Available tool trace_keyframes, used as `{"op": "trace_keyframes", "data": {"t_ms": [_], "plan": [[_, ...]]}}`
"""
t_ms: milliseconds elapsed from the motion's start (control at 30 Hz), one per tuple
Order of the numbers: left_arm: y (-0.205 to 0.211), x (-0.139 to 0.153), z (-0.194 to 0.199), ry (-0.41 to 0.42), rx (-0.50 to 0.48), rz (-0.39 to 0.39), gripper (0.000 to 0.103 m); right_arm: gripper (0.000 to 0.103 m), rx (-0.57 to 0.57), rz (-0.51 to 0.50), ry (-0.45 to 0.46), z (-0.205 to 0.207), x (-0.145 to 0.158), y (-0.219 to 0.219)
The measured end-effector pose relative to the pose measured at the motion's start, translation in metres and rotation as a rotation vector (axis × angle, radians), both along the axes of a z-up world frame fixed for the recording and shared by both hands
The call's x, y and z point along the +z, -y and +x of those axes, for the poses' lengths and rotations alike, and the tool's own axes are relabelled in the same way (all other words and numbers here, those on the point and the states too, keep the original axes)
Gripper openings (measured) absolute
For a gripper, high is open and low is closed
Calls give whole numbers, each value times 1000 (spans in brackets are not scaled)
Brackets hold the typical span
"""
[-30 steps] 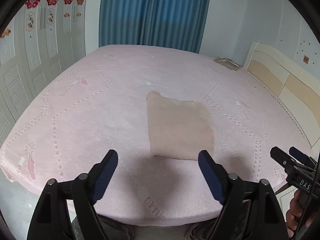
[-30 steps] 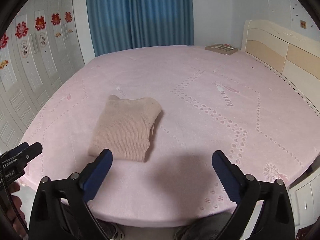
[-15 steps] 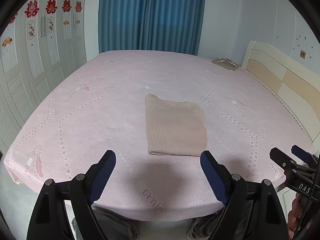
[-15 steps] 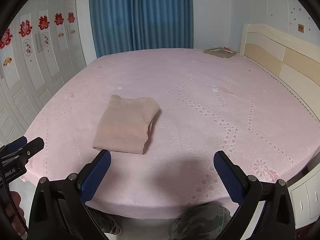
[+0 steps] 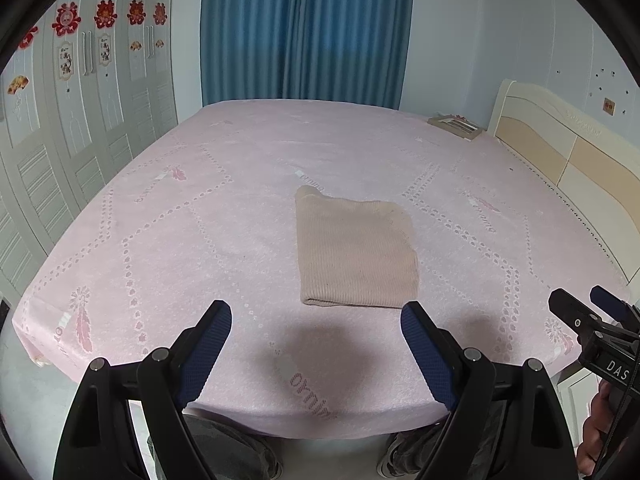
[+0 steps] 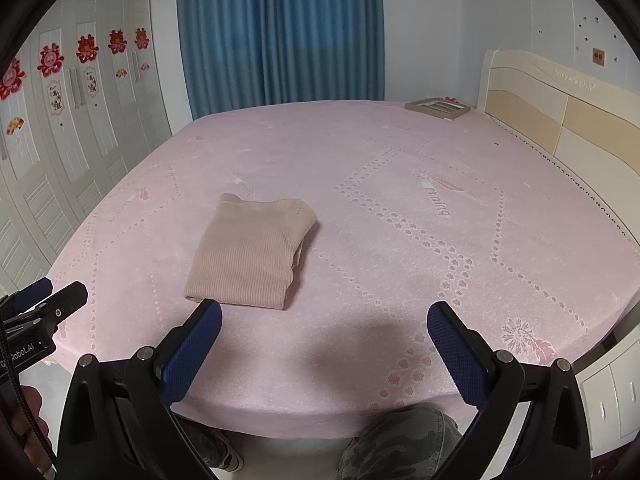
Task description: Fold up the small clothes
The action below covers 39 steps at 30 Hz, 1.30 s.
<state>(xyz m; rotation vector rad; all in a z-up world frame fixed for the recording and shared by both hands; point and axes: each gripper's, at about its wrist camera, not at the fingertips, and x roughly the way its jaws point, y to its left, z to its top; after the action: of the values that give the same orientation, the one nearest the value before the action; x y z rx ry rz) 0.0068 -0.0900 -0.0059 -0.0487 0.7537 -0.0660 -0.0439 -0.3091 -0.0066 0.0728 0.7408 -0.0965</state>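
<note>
A beige ribbed knit garment (image 5: 354, 250) lies folded into a neat rectangle on the pink bed (image 5: 168, 240), a little in from the near edge. The same folded garment (image 6: 252, 254) sits left of centre in the right wrist view. My left gripper (image 5: 316, 320) hangs open over the bed's near edge, short of the garment, with nothing between its blue pads. Over that same edge my right gripper (image 6: 324, 320) is open and empty too, and the garment is ahead of its left finger. Each gripper shows at the edge of the other's view.
A cream headboard (image 5: 560, 152) runs along the right side of the bed. A flat framed object (image 6: 438, 108) lies at the far right corner. White wardrobe doors (image 5: 80, 128) line the left wall and blue curtains (image 5: 304, 28) hang behind. The person's camouflage trousers (image 6: 404, 440) show below.
Both grippers have drawn back and up from the bed, so the folded garment looks farther off and more of the room shows. The garment has not moved.
</note>
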Motion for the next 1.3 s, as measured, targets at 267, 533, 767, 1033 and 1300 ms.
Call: {"op": "trace_keyframes", "data": {"t_ms": [267, 533, 767, 1033, 1300], "plan": [[-5, 1, -2, 1, 8, -10, 86, 101, -6, -8, 3, -3, 3, 0], [-10, 2, -4, 3, 10, -16, 86, 101, -8, -13, 14, -5, 7, 1], [-13, 4, -5, 11, 12, -15, 86, 101, -6, -12, 19, -5, 9, 0], [-16, 5, -6, 14, 21, -19, 86, 101, -4, -12, 23, -6, 11, -1], [-18, 6, -7, 17, 21, -21, 86, 101, -4, -9, 31, -7, 13, -3]]}}
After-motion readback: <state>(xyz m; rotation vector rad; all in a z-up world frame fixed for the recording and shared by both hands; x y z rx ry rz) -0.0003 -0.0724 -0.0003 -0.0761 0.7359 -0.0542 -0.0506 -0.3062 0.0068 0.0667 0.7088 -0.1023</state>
